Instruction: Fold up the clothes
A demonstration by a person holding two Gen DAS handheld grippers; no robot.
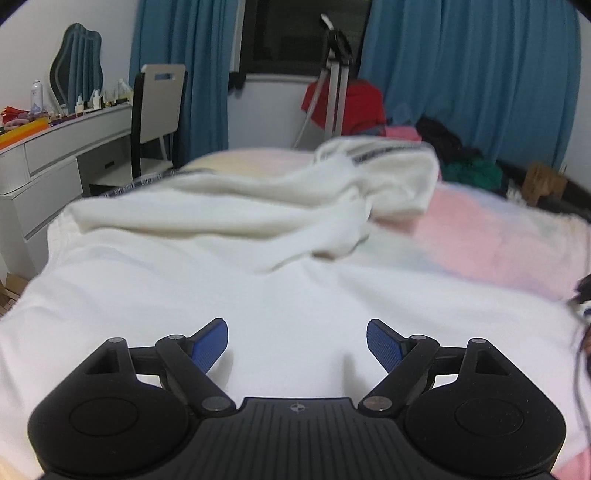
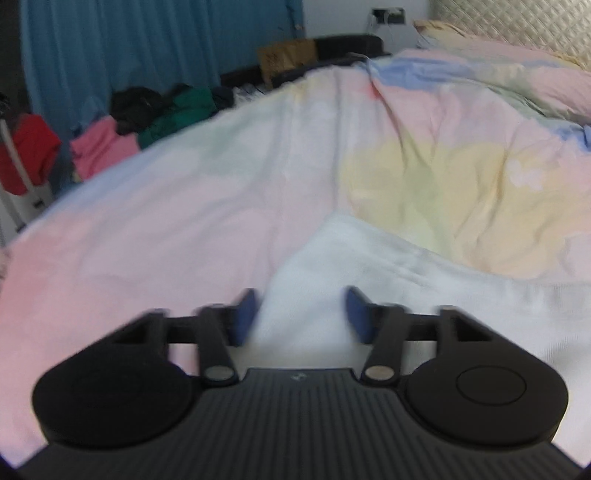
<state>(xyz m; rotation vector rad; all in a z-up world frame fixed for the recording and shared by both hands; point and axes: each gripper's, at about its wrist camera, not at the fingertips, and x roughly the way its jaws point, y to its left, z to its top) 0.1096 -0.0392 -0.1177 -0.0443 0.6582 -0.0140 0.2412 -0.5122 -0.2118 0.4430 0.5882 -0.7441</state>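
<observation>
Our left claw (image 1: 297, 345) hangs wide open, empty, over the white garment (image 1: 229, 266) spread on the bed (image 1: 491, 236); only this view shows the dresser (image 1: 62, 155) and chair (image 1: 160, 107). Our right claw (image 2: 301, 315), blurred, has its pads apart around a garment corner, not pressing; piled clothes (image 2: 122, 125) lie beyond.

Both wrist cameras hover close over the bed (image 2: 184, 206), angled downward; left faces the window (image 1: 295, 37), right the headboard (image 2: 517, 18), sharing the blue curtains (image 1: 472, 74).

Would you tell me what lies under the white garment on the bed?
The white knit garment lies on a pastel patchwork bedspread, visible around it; whatever sits directly beneath is covered.
</observation>
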